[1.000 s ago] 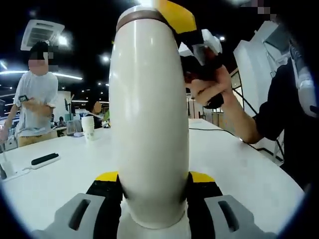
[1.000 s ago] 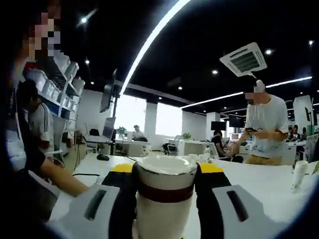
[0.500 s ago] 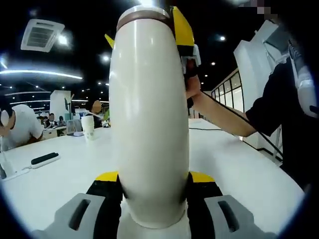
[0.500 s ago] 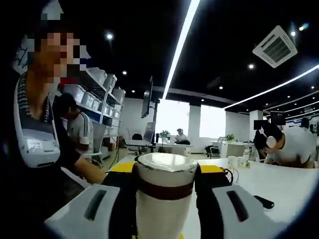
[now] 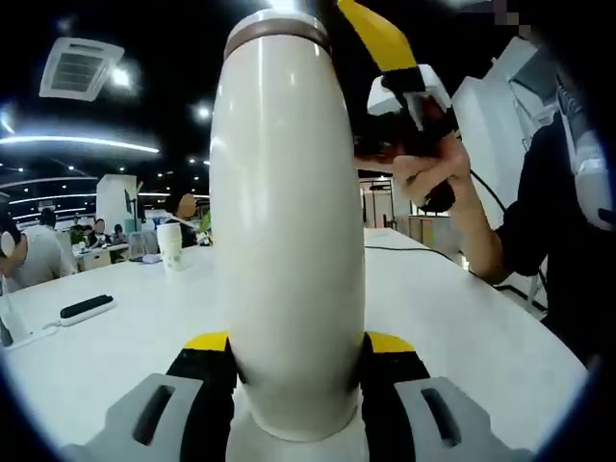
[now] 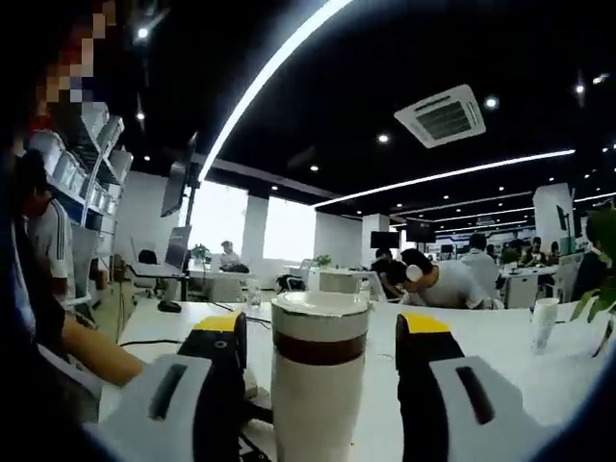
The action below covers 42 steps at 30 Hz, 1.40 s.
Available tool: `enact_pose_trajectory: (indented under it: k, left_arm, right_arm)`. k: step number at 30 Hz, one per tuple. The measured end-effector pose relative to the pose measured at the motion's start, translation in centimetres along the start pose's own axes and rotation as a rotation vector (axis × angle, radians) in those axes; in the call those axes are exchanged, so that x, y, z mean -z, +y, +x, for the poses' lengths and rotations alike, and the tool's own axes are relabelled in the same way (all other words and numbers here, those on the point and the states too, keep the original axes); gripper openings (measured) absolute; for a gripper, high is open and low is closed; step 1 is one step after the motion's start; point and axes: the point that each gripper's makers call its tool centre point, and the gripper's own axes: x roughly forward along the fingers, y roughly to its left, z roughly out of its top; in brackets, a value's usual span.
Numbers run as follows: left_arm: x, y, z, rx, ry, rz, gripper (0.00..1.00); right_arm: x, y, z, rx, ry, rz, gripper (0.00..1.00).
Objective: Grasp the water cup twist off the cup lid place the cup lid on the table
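A tall white water cup (image 5: 289, 241) with a brown band below its lid stands upright, and my left gripper (image 5: 296, 339) is shut on its lower body. Beside the top of the cup, up to the right, a hand holds my right gripper (image 5: 385, 48). In the right gripper view the lid (image 6: 320, 308) sits on the cup (image 6: 318, 404). My right gripper (image 6: 320, 332) is open around it, with a gap on each side between the yellow-tipped jaws and the lid.
The white table (image 5: 96, 356) carries a paper cup (image 5: 170, 245) and a black flat device (image 5: 87, 307) at far left. The person's arm (image 5: 481, 241) reaches in from the right. A cable (image 5: 404, 250) lies behind. People sit at desks (image 6: 438, 284) beyond.
My right gripper's jaws, closed on the lid half a second ago, now stand apart from it. The right view has swung round. The left gripper and cup stay still.
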Motion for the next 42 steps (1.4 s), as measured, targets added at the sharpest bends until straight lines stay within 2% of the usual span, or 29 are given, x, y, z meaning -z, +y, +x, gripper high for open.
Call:
enact_pose_trajectory:
  k: [3,7,11,13,15,18,24,32,36,38,42]
  left_arm:
    - [0.0,0.0,0.0,-0.002,0.002,0.001,0.52]
    - [0.1,0.0,0.1,-0.005,0.004,0.003,0.52]
    - [0.1,0.1,0.1,-0.004,0.005,0.004,0.52]
    - [0.1,0.0,0.2,-0.003,0.005,0.005,0.52]
    - [0.1,-0.1,0.2,-0.003,0.006,0.005,0.52]
    - [0.1,0.0,0.2,-0.002,0.006,0.005,0.52]
    - [0.1,0.0,0.3,-0.001,0.007,0.006,0.52]
    - [0.1,0.1,0.2,-0.001,0.009,0.002,0.52]
    - [0.2,0.2,0.2,0.001,0.008,0.006,0.52]
    - [0.2,0.1,0.2,0.003,0.007,0.009,0.52]
    - [0.2,0.0,0.2,0.003,0.008,0.004,0.52]
  right_arm:
    - [0.2,0.2,0.3,0.063,0.016,-0.071,0.63]
    - [0.0,-0.5,1.3,0.093,0.015,-0.064,0.61]
    - [-0.1,-1.1,2.0,0.097,0.006,-0.039,0.54]
    - [0.1,-1.2,2.2,0.088,0.019,-0.038,0.54]
    - [0.2,-0.8,2.3,0.062,0.021,-0.023,0.50]
    - [0.1,-0.6,2.2,0.041,0.015,-0.038,0.49]
    - [0.1,0.0,2.3,-0.104,0.027,-0.019,0.49]
    - [0.3,1.0,2.4,-0.443,0.033,0.040,0.49]
    - [0.3,1.5,2.0,-0.580,0.023,0.023,0.49]
    - [0.3,1.6,1.9,-0.629,0.013,0.032,0.49]
    - [0.4,1.5,2.2,-0.657,0.008,0.042,0.49]
